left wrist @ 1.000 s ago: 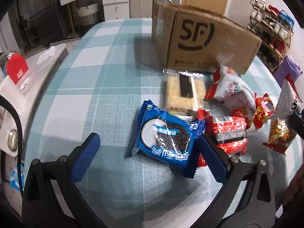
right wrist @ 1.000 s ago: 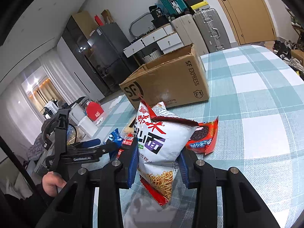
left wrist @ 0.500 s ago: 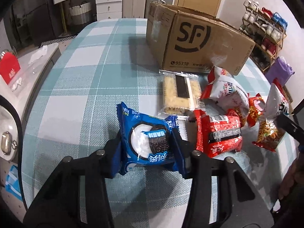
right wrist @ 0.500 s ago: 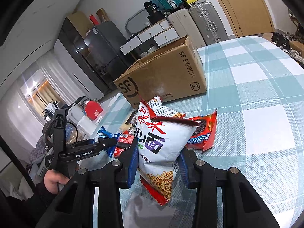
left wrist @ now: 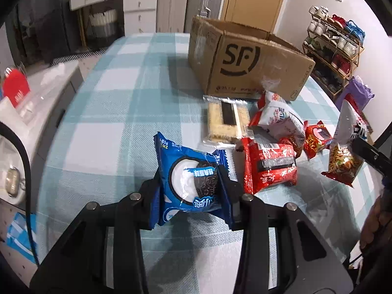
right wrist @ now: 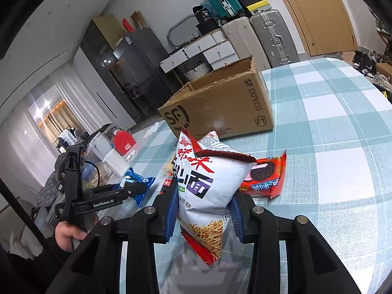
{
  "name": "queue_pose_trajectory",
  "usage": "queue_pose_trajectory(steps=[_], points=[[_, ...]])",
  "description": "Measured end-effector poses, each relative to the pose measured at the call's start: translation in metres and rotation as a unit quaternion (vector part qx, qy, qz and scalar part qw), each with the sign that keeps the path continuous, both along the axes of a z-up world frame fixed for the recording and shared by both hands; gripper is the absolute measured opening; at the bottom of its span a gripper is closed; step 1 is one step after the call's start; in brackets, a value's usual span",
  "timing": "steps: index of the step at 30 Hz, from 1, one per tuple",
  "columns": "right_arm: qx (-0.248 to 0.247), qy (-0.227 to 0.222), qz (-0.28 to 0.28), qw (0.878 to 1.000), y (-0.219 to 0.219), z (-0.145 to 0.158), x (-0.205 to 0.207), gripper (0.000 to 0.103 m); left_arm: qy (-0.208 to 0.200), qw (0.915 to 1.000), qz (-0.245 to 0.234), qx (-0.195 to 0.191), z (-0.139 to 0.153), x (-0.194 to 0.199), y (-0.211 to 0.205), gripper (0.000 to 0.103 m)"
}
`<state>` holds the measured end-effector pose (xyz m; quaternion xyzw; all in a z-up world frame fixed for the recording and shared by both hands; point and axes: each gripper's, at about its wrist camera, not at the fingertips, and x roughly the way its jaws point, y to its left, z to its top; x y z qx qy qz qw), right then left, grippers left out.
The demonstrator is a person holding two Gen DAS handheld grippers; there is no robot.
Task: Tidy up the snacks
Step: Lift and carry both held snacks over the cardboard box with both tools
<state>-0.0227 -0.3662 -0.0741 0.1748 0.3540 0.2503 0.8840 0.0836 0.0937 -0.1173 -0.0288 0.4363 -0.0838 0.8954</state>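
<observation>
My left gripper (left wrist: 191, 186) has a blue cookie packet (left wrist: 191, 178) between its pads. The jaws are still closing and squeeze it, and the packet hangs just above the checked tablecloth (left wrist: 117, 103). In the right wrist view my right gripper (right wrist: 204, 210) is shut on a white bag of noodle snack (right wrist: 208, 178), held upright above the table. The left gripper (right wrist: 137, 191) and its blue packet (right wrist: 133, 178) show at the left there. An open cardboard box (left wrist: 245, 56) stands at the back of the table.
Beyond the left gripper lie a clear pack of biscuits (left wrist: 226, 122), a red packet (left wrist: 269, 166), a white and red bag (left wrist: 279, 120) and a small red packet (left wrist: 317, 139). A red cookie packet (right wrist: 264, 176) lies behind the held bag. A hand (right wrist: 66, 235) grips the left tool.
The left gripper went from wide open around the blue packet to closed on it, then raised it off the cloth. The right gripper kept still with its bag.
</observation>
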Motion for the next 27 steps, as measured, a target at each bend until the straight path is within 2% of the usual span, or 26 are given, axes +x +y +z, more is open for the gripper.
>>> queue_pose_trajectory(steps=[2,10,16,24,27], points=[[0.001,-0.003,0.001,1.0,0.001,0.003,-0.002,0.038,-0.017,0.9998,0.003,0.014,0.009,-0.005,-0.001,0.036],[0.005,-0.015,0.0,1.0,-0.001,0.017,-0.008,0.038,-0.049,0.9985,0.001,0.022,0.039,-0.016,-0.005,0.036],[-0.002,-0.031,0.003,1.0,0.0,0.032,-0.011,0.038,-0.076,0.9969,-0.008,0.014,0.07,-0.021,-0.012,0.036],[0.011,-0.067,0.014,0.998,0.001,0.073,-0.016,0.038,-0.111,0.9932,-0.036,0.011,0.113,-0.027,-0.028,0.037],[0.025,-0.079,0.018,0.996,-0.001,0.092,-0.013,0.038,-0.109,0.9925,-0.054,-0.009,0.129,-0.024,-0.033,0.037]])
